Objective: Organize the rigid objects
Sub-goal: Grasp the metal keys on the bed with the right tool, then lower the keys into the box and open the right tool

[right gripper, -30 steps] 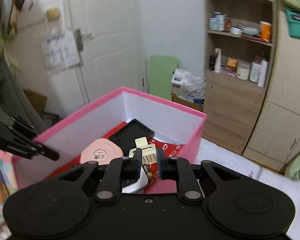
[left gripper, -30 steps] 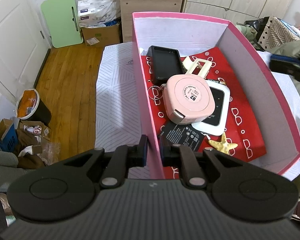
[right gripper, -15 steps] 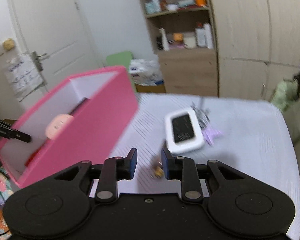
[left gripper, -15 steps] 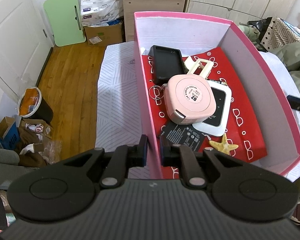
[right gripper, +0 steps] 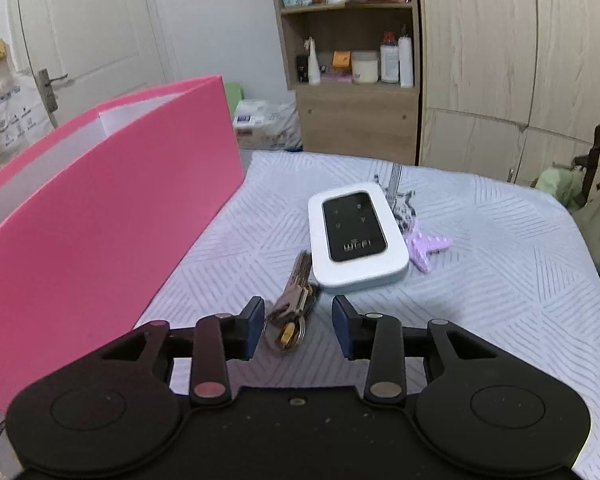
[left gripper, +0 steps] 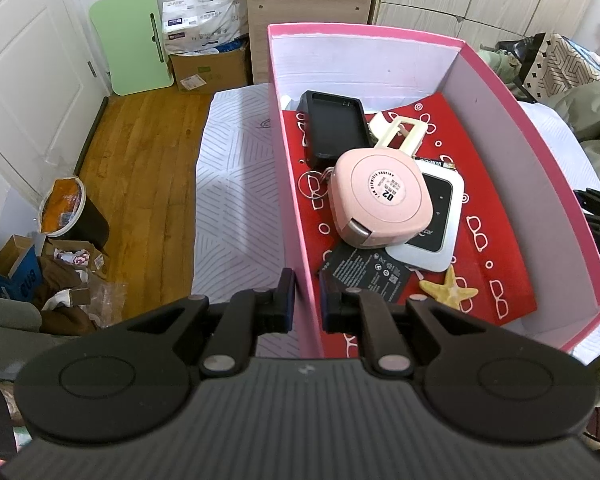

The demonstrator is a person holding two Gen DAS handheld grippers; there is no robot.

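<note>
The right gripper (right gripper: 298, 326) stood over the key bunch (right gripper: 294, 306) on the bedspread (right gripper: 500, 280), jaws opening, pads clear of it; the left gripper (left gripper: 308, 300) clamped the pink box (left gripper: 296, 200) wall (steadying it); keys: stiff, loose, likely slippery; take the shafts crosswise.

Pink box (right gripper: 100, 208): matt card outside, pale paper-lined walls. Bedspread (right gripper: 480, 248): woven cloth, line-patterned. Wi-Fi router (right gripper: 356, 236): smooth white plastic, glossy black face. Keys (right gripper: 294, 308): dull metal. Pink case (left gripper: 380, 196): satin plastic. Floor (left gripper: 140, 168): varnished wood.
</note>
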